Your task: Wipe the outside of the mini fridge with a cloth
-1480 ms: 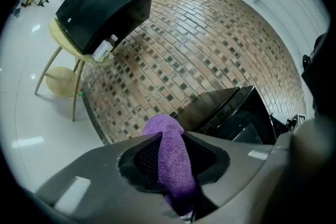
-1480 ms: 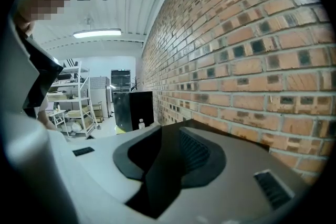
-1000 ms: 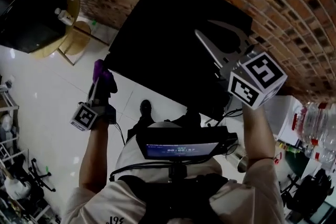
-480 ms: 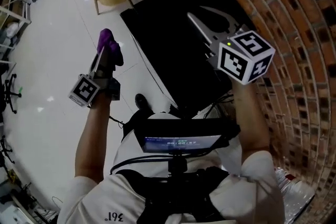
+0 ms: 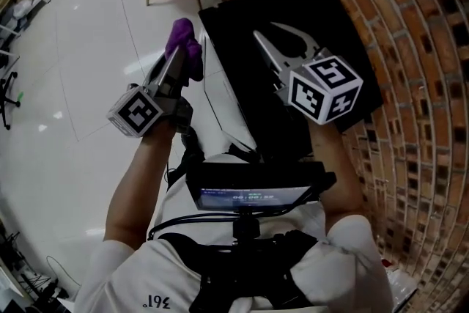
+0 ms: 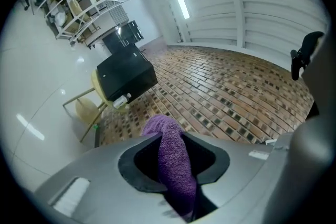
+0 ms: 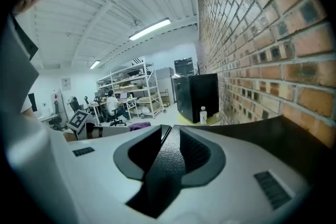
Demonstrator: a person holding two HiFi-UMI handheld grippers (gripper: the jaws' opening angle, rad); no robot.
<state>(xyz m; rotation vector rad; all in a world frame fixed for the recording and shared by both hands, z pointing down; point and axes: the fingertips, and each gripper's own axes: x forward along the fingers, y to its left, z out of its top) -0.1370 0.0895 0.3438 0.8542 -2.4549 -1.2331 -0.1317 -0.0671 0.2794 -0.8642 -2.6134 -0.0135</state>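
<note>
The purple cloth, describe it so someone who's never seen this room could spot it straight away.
Find the brick wall and the black mini fridge beside it. At the fridge's edge toward the white floor, the left gripper is clamped on a fuzzy cloth. It is the only purple thing in sight.

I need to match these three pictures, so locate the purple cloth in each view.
Head view: purple cloth upper centre-left, in the left gripper.
Left gripper view: cloth bottom centre, pinched between the jaws.
Right gripper view: cloth, a small patch just left of centre.
Shared landmark: the brick wall.
</note>
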